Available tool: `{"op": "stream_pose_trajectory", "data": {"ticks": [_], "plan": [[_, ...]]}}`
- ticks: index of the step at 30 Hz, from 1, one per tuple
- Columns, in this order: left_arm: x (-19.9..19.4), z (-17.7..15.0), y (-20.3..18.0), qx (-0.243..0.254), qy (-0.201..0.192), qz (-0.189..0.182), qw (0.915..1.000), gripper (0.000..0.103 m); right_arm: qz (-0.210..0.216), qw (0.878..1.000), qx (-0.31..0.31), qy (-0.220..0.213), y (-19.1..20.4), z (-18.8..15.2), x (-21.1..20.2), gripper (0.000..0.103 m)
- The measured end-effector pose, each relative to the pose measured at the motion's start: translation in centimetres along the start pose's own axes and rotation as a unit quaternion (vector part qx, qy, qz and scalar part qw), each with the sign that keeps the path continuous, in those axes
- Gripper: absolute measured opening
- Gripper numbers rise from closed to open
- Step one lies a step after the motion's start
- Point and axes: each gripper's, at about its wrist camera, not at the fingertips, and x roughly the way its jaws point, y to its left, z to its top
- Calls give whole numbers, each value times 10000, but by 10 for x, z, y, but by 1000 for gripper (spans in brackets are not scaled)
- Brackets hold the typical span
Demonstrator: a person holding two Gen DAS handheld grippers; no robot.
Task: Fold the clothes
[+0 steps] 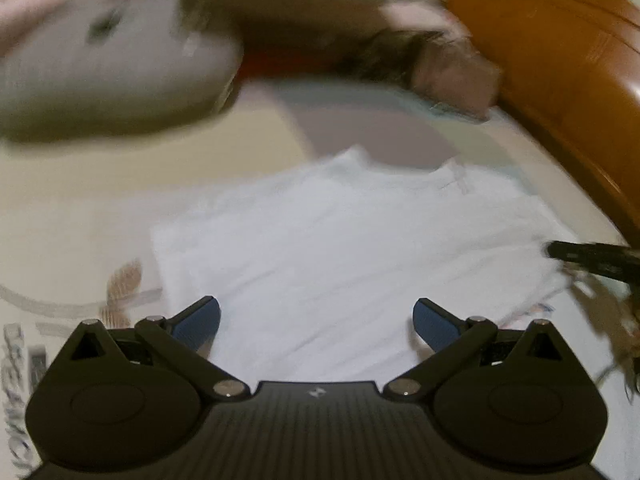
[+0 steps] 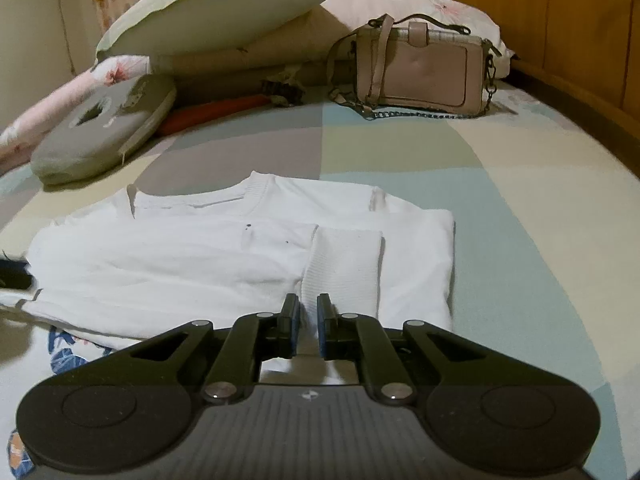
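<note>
On pastel patchwork bed [image 2: 520, 184], white knit sweater [image 2: 168, 264] half-folded — right gripper [image 2: 308, 312] jaws nearly shut, cuff fabric between; left gripper [image 1: 316, 320] jaws wide, empty. Hem best lifted evenly, creases smoothed.

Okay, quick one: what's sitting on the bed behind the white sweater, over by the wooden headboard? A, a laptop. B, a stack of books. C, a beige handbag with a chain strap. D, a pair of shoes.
C: a beige handbag stands past the folded white sweater, its chain lying on the bedsheet beside the wooden headboard.
</note>
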Motion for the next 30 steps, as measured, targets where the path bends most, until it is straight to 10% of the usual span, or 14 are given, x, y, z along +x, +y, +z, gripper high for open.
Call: {"op": "stream_pose_trajectory", "data": {"ticks": [10, 17, 20, 22, 30], "plan": [[14, 34, 1, 162, -379, -118, 9991, 102, 78, 9998, 146, -109, -3, -3, 0, 10], [15, 31, 15, -31, -221, 657, 9976, 102, 39, 9999, -3, -145, -1, -4, 1, 11], [-16, 32, 0, 299, -393, 690, 9964, 102, 48, 9999, -145, -16, 2, 2, -4, 27], [-41, 29, -16, 642, -510, 610, 9948, 102, 60, 9995, -322, -3, 9, 3, -20, 62], [-78, -55, -86, 1832, -219, -639, 9808, 102, 143, 9913, -1231, 439, 42, -48, -74, 71]]}}
